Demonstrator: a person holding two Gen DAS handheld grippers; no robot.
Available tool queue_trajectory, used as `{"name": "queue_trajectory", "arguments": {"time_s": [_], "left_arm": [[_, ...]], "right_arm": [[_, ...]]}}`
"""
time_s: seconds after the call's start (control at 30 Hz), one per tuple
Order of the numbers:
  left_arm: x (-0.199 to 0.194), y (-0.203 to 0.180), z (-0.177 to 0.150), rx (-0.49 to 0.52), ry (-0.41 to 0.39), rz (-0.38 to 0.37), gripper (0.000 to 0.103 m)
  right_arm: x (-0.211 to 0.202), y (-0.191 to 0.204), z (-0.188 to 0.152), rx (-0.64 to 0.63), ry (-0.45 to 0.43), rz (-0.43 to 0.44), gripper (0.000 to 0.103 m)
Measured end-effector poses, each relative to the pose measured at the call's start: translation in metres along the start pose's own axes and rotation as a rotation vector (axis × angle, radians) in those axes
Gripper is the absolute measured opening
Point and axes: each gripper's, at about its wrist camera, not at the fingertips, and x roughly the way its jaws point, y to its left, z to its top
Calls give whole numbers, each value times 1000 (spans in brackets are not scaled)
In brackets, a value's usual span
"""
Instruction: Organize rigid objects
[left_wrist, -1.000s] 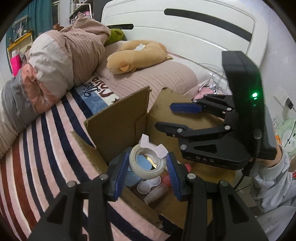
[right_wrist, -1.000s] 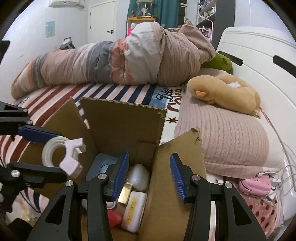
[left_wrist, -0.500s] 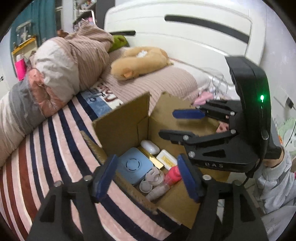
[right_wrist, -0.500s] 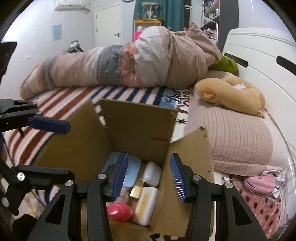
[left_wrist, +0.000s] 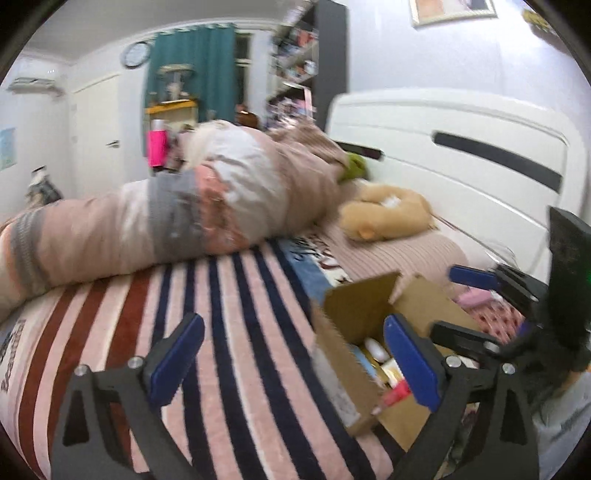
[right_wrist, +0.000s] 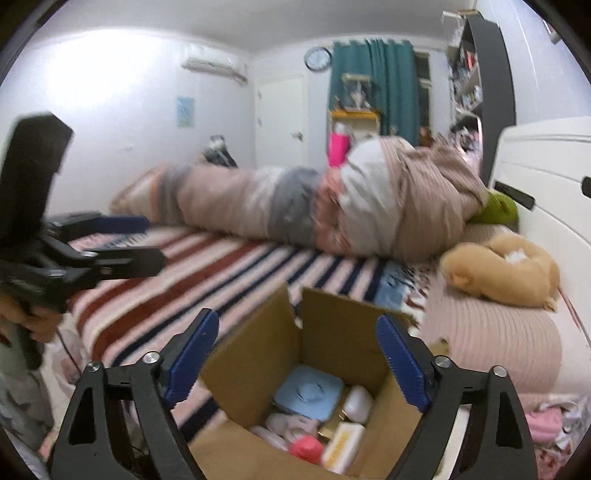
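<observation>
The right gripper (right_wrist: 293, 360) has its blue-padded fingers (right_wrist: 192, 356) spread wide with nothing between them. Directly below and ahead of them sits the open box (right_wrist: 258, 369) on the bed, flaps up. Inside it, between the fingers in the right wrist view, lie a light blue case (right_wrist: 308, 393), a white oval case (right_wrist: 357, 403), a cream box (right_wrist: 341, 446) with yellow print too blurred to read, and a red cap (right_wrist: 306, 448); a whitish item beside the cap may be the tape roll, but the blur leaves that unclear.

The left gripper (left_wrist: 293, 363) is also wide open and empty. Its left finger (left_wrist: 173, 360) hangs over the striped blanket (left_wrist: 229, 332), and its right finger (left_wrist: 410, 365) overlaps the box (left_wrist: 354, 306), which lies to the right of the fingers here, its contents mostly hidden behind that finger. Both views are smeared by motion.

Farther out, dark lettering on the blanket's left edge is cut off by the frame and unreadable. Script on a blue patch (left_wrist: 306, 258) beyond the box is also illegible. Past it lie a rolled quilt (left_wrist: 192, 218), a tan plush (left_wrist: 384, 216) and the white headboard (left_wrist: 461, 147).
</observation>
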Motion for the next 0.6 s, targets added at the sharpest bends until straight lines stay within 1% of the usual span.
{"name": "queue_trajectory", "arguments": {"time_s": [0.03,0.07,0.23,0.37,0.6], "left_arm": [[-2,4,-2,-21,-8,14,97],[-2,8,-3,-33,-12,21,97],[-2,17,-11,-73,-32,76,97],[-3,20,-14,-91,-35,84,97],[-3,21,-15,-93,-40,102,97]], "right_arm": [[-3,2,1,-3,-19,12,99],[-5,5,3,-7,-37,22,99],[-6,13,5,-9,-64,42,99],[-5,14,4,2,-58,40,99],[-6,10,3,20,-62,49,99]]}}
